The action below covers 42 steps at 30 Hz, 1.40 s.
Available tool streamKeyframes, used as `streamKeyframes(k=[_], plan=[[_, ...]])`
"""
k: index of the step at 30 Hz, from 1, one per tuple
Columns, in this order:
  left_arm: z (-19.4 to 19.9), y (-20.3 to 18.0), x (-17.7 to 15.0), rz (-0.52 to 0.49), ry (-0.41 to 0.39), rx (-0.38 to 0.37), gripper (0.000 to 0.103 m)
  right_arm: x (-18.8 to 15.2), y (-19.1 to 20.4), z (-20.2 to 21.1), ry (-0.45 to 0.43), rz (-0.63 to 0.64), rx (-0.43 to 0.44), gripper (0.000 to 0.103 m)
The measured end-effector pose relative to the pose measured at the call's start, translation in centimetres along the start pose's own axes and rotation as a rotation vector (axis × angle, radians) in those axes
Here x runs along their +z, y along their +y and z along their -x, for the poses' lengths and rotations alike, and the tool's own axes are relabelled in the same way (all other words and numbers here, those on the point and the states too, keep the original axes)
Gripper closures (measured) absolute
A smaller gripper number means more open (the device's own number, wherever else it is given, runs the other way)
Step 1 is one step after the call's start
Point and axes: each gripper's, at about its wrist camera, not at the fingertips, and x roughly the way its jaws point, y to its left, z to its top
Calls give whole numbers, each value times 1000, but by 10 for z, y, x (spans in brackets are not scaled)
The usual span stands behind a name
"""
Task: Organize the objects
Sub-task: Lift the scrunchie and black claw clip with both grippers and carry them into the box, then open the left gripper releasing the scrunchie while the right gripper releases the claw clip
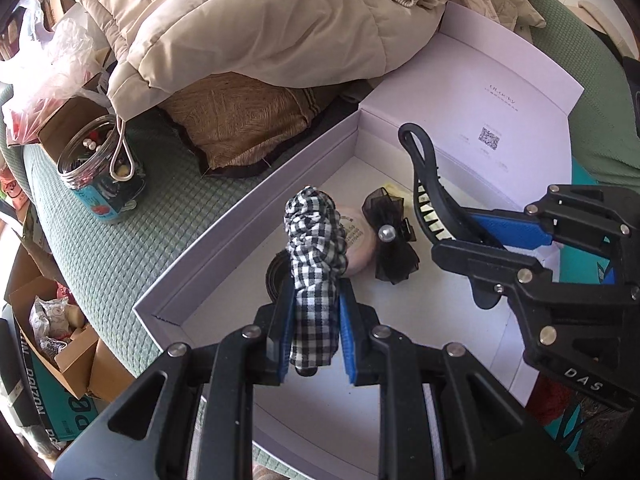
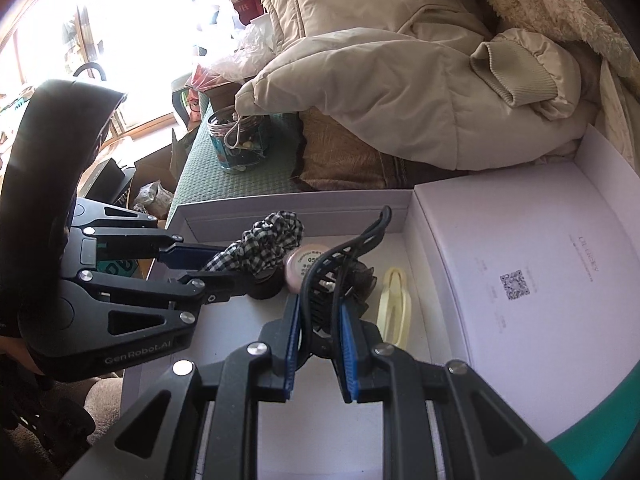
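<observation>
My left gripper [image 1: 316,308] is shut on a black-and-white checked scrunchie [image 1: 316,248], held above the open white box [image 1: 240,216]. My right gripper [image 2: 318,316] is shut on a black claw hair clip [image 2: 340,256], also over the box. In the left wrist view the right gripper [image 1: 460,236] comes in from the right with the clip [image 1: 424,176] sticking up. Inside the box lie a round pink case [image 1: 358,236], a black mesh bow with a pearl [image 1: 392,244], a dark round object [image 1: 276,276] and a pale yellow clip [image 2: 394,308].
The box lid [image 2: 532,264] stands open to the right, with a QR code on it. A beige padded jacket [image 1: 256,28] and a brown cushion [image 1: 240,124] lie behind the box on the green cover. A jar of small items [image 1: 100,168] stands at left, cardboard boxes [image 1: 72,340] below.
</observation>
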Motion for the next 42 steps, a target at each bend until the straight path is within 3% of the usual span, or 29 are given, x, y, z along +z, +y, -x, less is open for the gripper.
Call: streamKeyframes(k=[11,26,33,38,42], plan=[[-19,10,24,-23,2,-7,84,15,-15,-20,9,-7,-11,85],[-31,9,28,-38,7,-10,84,15,-25,-41,53,-27,-17,85],[-28,13,29,-14,12,11,73,14,-26,-40,68,-29,-41,84],[-19,13,29,-8,1,25,52,13,-24,-40,82,-26,-56,82],[-7,11,30,-7,-17,26,52,13,-22,-33,73,-24,-65,76]])
